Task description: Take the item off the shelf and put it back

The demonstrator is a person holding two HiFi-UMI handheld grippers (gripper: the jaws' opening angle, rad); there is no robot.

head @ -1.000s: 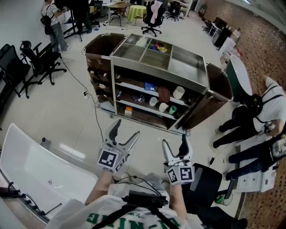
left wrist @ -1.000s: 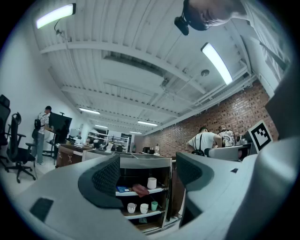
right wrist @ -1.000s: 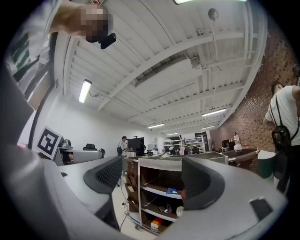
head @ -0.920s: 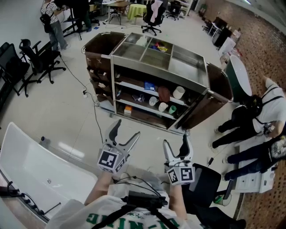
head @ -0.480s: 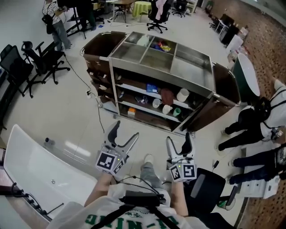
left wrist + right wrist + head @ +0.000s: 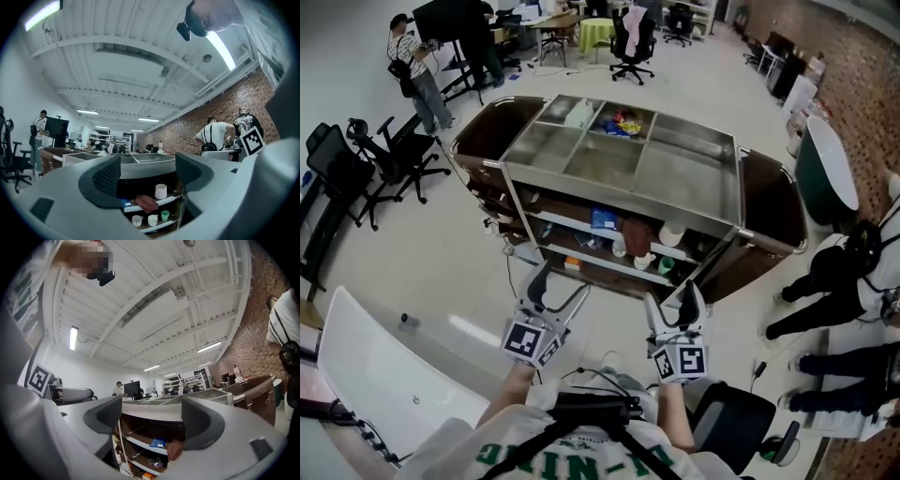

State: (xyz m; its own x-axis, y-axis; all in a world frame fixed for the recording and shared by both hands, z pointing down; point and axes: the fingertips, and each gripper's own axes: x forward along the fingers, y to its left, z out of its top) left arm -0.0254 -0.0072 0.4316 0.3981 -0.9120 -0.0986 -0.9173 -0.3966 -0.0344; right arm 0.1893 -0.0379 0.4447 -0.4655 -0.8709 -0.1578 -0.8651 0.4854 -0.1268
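A metal cart with a compartmented top tray stands in front of me, its shelves open toward me. On the upper shelf lie a blue packet, a brown item and a white cup. The lower shelf holds small cups and a green cup. My left gripper and right gripper hang short of the cart, both open and empty. Between the left jaws, the left gripper view frames the white cup and brown item. The right gripper view shows the blue packet.
Brown side bags hang at both ends of the cart. Office chairs stand to the left and a white tub at lower left. People are on the right, and a black chair is behind my right arm. A cable crosses the floor.
I have come nearer to the cart, which now looks larger and sits lower in the head view. Both grippers keep the same open pose in front of me.
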